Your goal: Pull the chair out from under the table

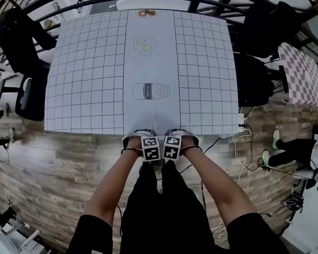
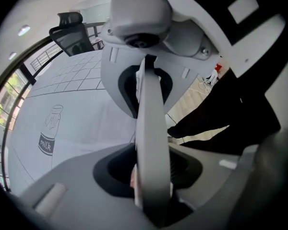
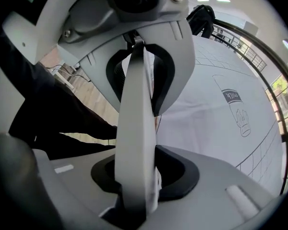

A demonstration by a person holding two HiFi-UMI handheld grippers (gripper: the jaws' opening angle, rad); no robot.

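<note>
1. Holding our left gripper (image 1: 146, 139) and right gripper (image 1: 176, 138) side by side at the near edge of the table (image 1: 85, 89), we point both steeply down, above the wooden floor (image 1: 53, 168).
2. In its own view the left gripper (image 2: 151, 114) has its jaws spread with nothing between them (only gridded cloth and floor beyond).
3. The right gripper (image 3: 137, 114) is likewise spread and empty.
4. One black chair (image 1: 21, 41) stands at the table's left side and a second black chair (image 1: 253, 81) is pushed against its right side. We cannot tell which is ours.

A left chair (image 1: 21, 49) and right chair (image 1: 257, 33) flank the table (image 1: 85, 78).
</note>
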